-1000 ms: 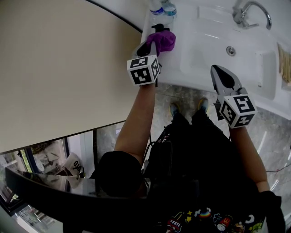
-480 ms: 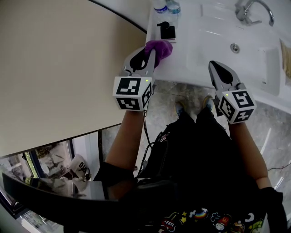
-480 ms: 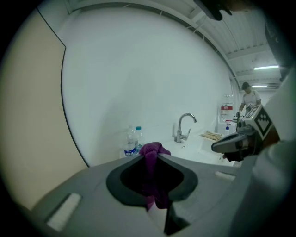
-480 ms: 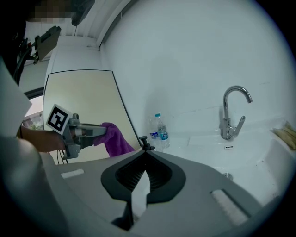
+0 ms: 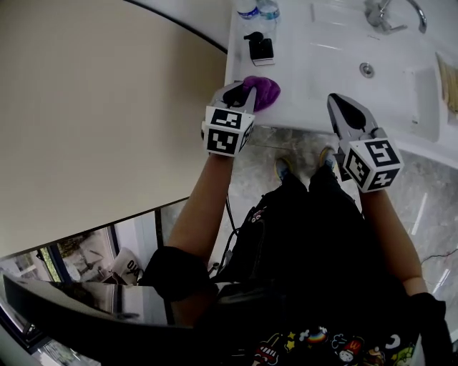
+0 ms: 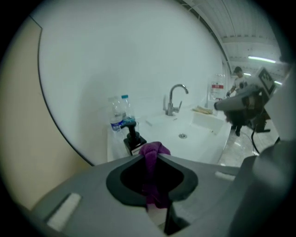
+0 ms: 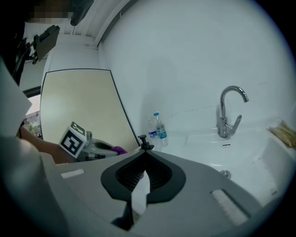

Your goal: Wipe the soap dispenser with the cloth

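Observation:
The black pump soap dispenser point(image 5: 259, 46) stands on the white counter's left part point(image 5: 240, 57). A purple cloth point(image 5: 262, 91) is bunched near the counter's front edge, with my left gripper point(image 5: 242, 88) shut on it. In the left gripper view the cloth point(image 6: 152, 152) hangs between the jaws, and the dispenser point(image 6: 133, 139) stands just beyond it, apart from it. My right gripper point(image 5: 338, 101) hovers at the front edge of the basin, jaws shut with nothing between them. The right gripper view shows the dispenser point(image 7: 144, 141) past its tips point(image 7: 144, 153).
Two water bottles point(image 5: 257, 8) stand behind the dispenser against the wall. The white basin point(image 5: 336, 64) with its drain point(image 5: 366, 69) and a chrome faucet point(image 5: 379, 11) lie to the right. A tan item point(image 5: 449, 82) rests at the far right edge. A beige panel point(image 5: 107, 107) fills the left.
My left gripper has drawn back with the cloth from the dispenser toward the counter's front edge, leaving the dispenser uncovered. The right gripper has barely moved.

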A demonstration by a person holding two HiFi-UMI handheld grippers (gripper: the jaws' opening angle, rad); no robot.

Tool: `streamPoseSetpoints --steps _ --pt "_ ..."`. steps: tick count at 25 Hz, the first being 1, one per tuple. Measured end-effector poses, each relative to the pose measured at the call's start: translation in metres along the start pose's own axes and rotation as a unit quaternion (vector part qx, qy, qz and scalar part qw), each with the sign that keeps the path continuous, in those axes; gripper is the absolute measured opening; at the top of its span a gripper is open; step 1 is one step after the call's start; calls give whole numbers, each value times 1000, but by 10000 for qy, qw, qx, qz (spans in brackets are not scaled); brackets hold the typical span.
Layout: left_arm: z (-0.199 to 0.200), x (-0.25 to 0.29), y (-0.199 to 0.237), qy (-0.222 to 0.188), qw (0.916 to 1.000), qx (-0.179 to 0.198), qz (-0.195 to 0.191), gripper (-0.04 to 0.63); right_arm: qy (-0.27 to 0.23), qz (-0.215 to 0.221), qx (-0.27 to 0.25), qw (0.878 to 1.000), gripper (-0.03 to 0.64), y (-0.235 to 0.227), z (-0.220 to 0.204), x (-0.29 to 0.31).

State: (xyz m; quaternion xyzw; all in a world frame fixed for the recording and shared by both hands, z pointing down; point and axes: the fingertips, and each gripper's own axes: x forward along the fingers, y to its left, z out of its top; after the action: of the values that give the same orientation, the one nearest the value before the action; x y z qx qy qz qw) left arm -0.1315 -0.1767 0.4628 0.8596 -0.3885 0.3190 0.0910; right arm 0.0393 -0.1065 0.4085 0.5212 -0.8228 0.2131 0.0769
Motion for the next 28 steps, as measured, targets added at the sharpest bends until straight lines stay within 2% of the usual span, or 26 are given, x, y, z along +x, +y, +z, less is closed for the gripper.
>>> streamPoseSetpoints --steps 3,7,10,14,17,19,22,25,28 --pt "-30 39 -5 573 9975 405 -43 52 61 -74 -25 10000 24 1 -2 -5" --pt "-66 71 -9 1356 9871 845 -132 52 85 -209 -23 9997 24 -3 -4 -11" --pt "-76 81 -5 1517 9840 932 -80 55 79 -278 -6 9996 25 -6 -5 -14" --pt "-71 78 -5 1451 9861 777 -216 90 81 -284 11 9996 25 -3 -5 -14" --pt "-63 59 -8 1200 9912 468 -290 177 77 -199 -5 9998 25 5 -5 -10" --pt "-53 39 -9 885 9956 98 -284 192 58 -127 -40 9999 25 10 -4 -5" --pt "-24 3 -8 183 9989 -425 -115 189 13 16 -162 9999 25 19 3 3" --pt "14 -34 -8 -605 9962 -630 72 135 -19 144 -264 9995 25 29 9 7" --pt "59 -72 -11 -1464 9862 -696 340 25 -65 245 -346 9991 25 38 18 9"
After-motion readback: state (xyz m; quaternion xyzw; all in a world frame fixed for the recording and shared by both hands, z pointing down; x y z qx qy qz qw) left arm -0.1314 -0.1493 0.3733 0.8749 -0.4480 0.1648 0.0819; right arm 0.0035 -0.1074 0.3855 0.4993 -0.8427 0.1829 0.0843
